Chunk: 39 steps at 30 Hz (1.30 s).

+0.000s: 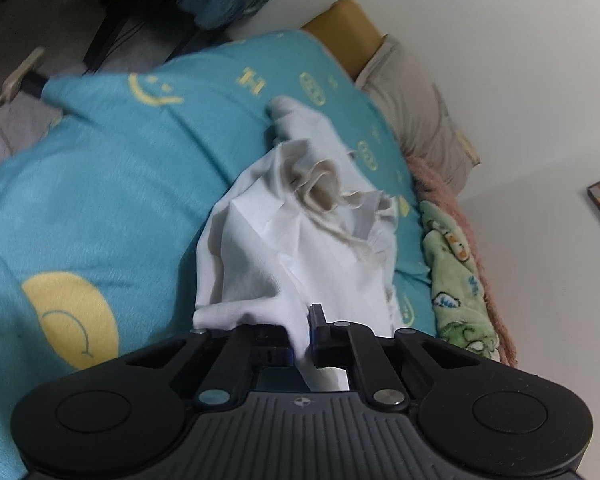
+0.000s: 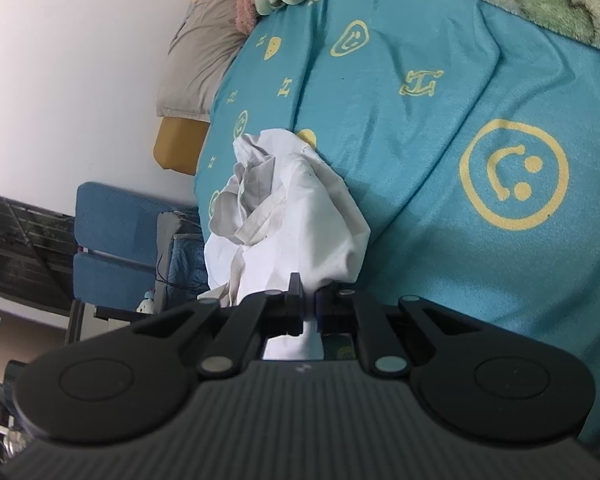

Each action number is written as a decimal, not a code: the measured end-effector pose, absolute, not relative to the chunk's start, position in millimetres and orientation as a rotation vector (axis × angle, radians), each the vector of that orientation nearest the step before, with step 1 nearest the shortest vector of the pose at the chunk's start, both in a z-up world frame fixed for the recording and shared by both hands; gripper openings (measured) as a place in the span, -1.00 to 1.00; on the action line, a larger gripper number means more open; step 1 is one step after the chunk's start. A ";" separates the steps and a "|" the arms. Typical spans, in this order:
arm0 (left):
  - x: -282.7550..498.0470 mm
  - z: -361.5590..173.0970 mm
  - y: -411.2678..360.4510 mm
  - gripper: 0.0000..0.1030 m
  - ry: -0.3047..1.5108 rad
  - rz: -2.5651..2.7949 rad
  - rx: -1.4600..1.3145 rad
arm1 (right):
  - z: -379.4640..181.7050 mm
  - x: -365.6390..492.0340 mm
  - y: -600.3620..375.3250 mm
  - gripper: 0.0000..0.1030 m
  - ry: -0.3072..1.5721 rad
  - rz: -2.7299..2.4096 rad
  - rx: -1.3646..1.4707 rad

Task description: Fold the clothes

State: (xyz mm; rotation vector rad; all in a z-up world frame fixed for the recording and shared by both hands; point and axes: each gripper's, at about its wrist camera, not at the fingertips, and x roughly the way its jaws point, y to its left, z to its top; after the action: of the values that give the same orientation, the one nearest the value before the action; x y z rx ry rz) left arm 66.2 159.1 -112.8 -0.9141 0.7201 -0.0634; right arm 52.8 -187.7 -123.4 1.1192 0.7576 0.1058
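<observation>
Left wrist view first: we're looking at the left gripper [image 1: 304, 336] at the bottom centre of the frame, and its jaws are pinching down on an edge of the white garment [image 1: 300, 240]. The cloth is trailing from there up toward the middle of the frame, all bunched and crumpled, lying on the teal bedspread [image 1: 100, 180] with the yellow smileys. A green fleece blanket [image 1: 456, 272] is sitting at the right edge.

Right wrist view: the right gripper [image 2: 309, 306], bottom centre, is also clamping a bit of the same white garment [image 2: 296, 216], which is heaping up left of centre on the teal bedspread [image 2: 420, 160].

Handling-wise, we're guessing it's thin, light and totally floppy, so it's going to sag and won't hold any shape by itself. Hems or corners seem the best places to hold it, since a mid-cloth pinch would just bunch up more.
</observation>
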 end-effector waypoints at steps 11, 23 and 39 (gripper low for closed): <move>3.3 -20.5 137.5 -0.89 0.534 -0.166 -0.698 | -63.6 8.7 -192.0 -0.84 0.611 0.186 1.065; -123.2 30.1 118.7 -0.89 0.565 -0.238 -0.616 | -23.2 -115.4 -208.6 -0.84 0.488 0.226 1.039; 95.6 -3.9 119.6 -0.84 0.704 -0.026 -0.379 | -35.1 104.7 -151.2 -0.81 0.595 0.059 0.805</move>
State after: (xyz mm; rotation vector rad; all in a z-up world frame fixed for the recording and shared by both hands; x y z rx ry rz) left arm 95.6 119.6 -3.9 -0.3791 0.7038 -0.0256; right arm 104.7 -151.2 -35.1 0.8046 0.5948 0.0593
